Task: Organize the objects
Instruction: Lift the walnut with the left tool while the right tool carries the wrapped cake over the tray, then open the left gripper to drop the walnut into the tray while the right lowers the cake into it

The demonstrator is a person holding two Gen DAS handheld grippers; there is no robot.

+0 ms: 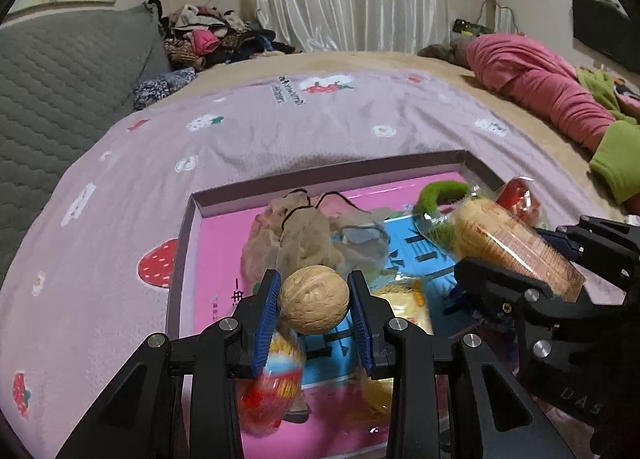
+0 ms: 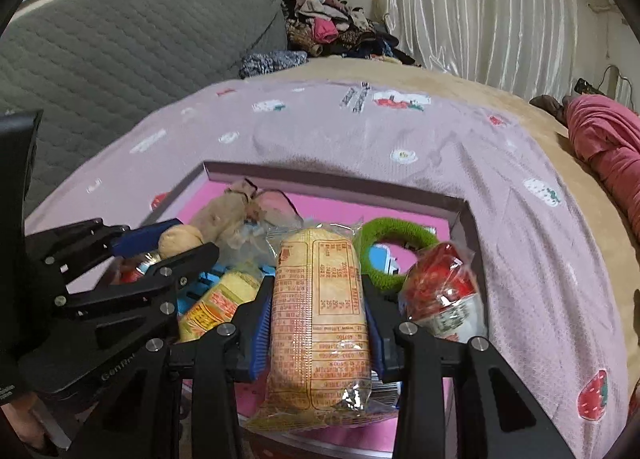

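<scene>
My left gripper (image 1: 315, 291) is shut on a walnut (image 1: 314, 300), its blue pads pressing on both sides, above a shallow box (image 1: 320, 173) with a pink and blue floor. My right gripper (image 2: 318, 299) is shut on a long wrapped rice cracker packet (image 2: 320, 323), over the same box (image 2: 336, 179). In the left wrist view the right gripper (image 1: 520, 271) with its packet (image 1: 516, 243) sits at the right. The left gripper (image 2: 172, 243) with the walnut (image 2: 180, 239) shows at the left of the right wrist view.
In the box lie a beige mesh pouch (image 1: 300, 231), a green hair tie (image 2: 394, 235), a red wrapped snack (image 2: 440, 291), a yellow packet (image 2: 218, 299) and a red-yellow packet (image 1: 272, 383). The box rests on a pink strawberry blanket (image 1: 260, 131). A person in pink lies far right (image 1: 536, 79).
</scene>
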